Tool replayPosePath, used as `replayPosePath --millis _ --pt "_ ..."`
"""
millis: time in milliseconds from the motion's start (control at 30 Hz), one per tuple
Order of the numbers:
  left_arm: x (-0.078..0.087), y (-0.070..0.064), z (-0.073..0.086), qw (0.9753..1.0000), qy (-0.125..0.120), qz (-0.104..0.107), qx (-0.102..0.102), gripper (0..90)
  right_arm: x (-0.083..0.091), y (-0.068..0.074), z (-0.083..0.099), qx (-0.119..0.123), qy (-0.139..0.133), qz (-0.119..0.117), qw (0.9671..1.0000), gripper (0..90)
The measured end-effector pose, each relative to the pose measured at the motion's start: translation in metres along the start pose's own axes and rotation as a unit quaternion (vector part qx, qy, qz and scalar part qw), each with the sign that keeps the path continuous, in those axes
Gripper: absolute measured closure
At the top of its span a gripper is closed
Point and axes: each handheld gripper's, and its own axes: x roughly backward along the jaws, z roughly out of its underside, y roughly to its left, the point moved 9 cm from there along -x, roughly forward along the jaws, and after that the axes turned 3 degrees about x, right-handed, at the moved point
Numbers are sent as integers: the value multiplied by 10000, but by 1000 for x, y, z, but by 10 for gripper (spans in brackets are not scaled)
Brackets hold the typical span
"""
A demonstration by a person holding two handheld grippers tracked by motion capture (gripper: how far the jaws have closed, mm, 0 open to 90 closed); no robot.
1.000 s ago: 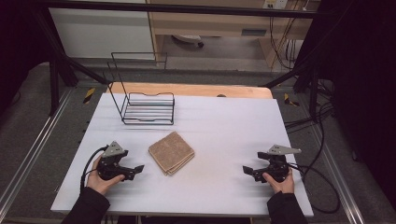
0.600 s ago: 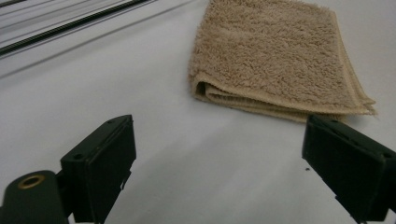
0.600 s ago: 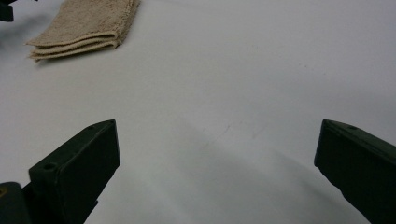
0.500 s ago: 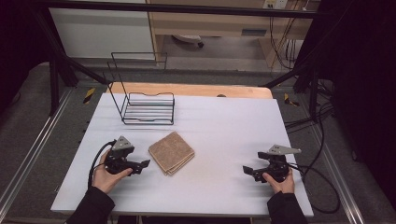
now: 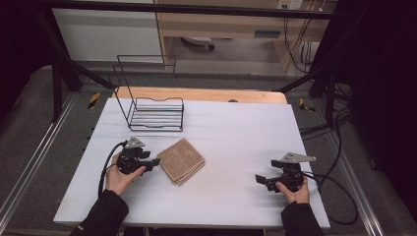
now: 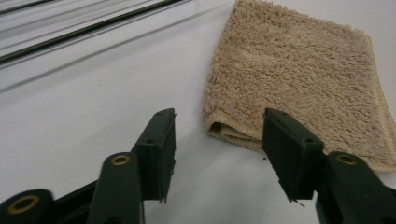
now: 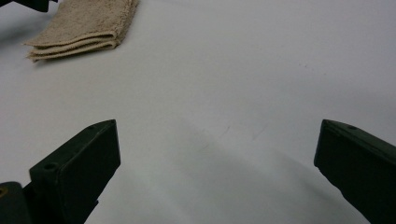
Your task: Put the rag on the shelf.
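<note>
A folded tan towel [image 5: 181,160] lies on the white table [image 5: 231,132], left of centre. My left gripper [image 5: 156,162] sits right at the towel's left corner, jaws open. In the left gripper view the folded towel [image 6: 299,84] lies just beyond the left gripper [image 6: 218,140], its near corner between the two fingertips and not touched. My right gripper [image 5: 259,179] rests near the table's right front, open, far from the towel. The right gripper view has the right gripper [image 7: 217,144] spread wide over bare table, with the towel [image 7: 84,25] far off at the upper left.
A black wire rack [image 5: 153,105] stands at the back left of the table. A wooden strip [image 5: 196,94] runs along the table's far edge. Cables [image 5: 339,196] trail off to the right of the right hand.
My left gripper has moved right and a little forward, up to the towel's left corner. The right gripper has stayed put.
</note>
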Motion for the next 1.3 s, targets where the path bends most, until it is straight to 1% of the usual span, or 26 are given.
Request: replayPosePath --millis 33,67,133,267,300,433,533,600,633,667,700,733,767,833,867,933,967,1033,1067,1100,1133,1167,1200,1233,1267,1300 --pt "-1 0 0 10000 11 13 3 468 0 0 0 0 0 0 10000 10" --pt "-2 1 0 10000 24 8 2 499 0 1 0 5 12 4 10000 11" --pt "-5 1 -1 10000 64 44 3 512 -1 0 0 46 19 8 10000 10" --pt "-9 -1 -6 9999 56 84 -20 556 -2 2 -1 68 14 4 10000 11" --pt "-11 0 -7 10000 68 57 7 565 -2 3 -1 59 12 0 10000 11" --pt "-18 1 -6 9998 129 110 55 603 -2 5 -3 44 -4 -20 10000 14" --pt "-22 1 -6 9996 126 203 154 629 -3 7 -4 87 9 -22 10000 15" --pt "-23 1 -6 9995 107 250 177 660 -5 11 -7 135 -8 -44 9999 16" --pt "-24 0 -6 9994 119 276 167 684 -7 16 -9 175 20 -70 9998 17" --pt "-25 -1 -6 9995 132 268 126 684 -7 16 -9 175 20 -70 9998 17" --pt "-26 -2 -5 9995 149 253 83 695 -10 21 -11 211 12 -95 9997 18" --pt "-26 -3 -5 9995 152 262 76 695 -10 21 -11 211 12 -95 9997 18" --pt "-26 -3 -5 9995 153 266 73 715 -13 26 -14 262 45 -107 9996 18" --pt "-26 -4 -5 9994 170 282 60 723 -15 29 -15 295 31 -121 9995 19" --pt "-26 -5 -4 9994 182 300 55 753 -19 35 -17 319 83 -142 9994 20" --pt "-26 -6 -4 9994 210 283 56 765 -21 37 -18 355 113 -131 9992 20" --pt "-27 -6 -4 9994 219 261 61 784 -25 44 -21 391 100 -173 9990 20" --pt "-27 -7 -4 9995 227 230 33 791 -27 47 -23 396 107 -191 9990 21" --pt "-27 -8 -4 9995 229 216 44 800 -32 54 -29 414 50 -223 9989 25" --pt "-28 -8 -4 9995 240 201 28 800 -32 54 -29 414 50 -223 9989 25" --pt "-28 -7 -4 9995 239 186 17 806 -37 62 -34 454 67 -224 9987 28" --pt "-28 -7 -4 9995 238 188 39 809 -40 66 -37 487 67 -220 9985 30" --pt "-28 -7 -4 9995 241 196 49 809 -40 66 -37 487 67 -220 9985 30" --pt "-28 -7 -4 9995 243 198 48 811 -43 70 -40 515 49 -206 9985 33" --pt "-28 -7 -4 9995 240 200 45 812 -46 75 -42 491 57 -210 9986 33" --pt "-29 -7 -4 9995 232 196 9 814 -54 85 -46 530 85 -234 9983 42"
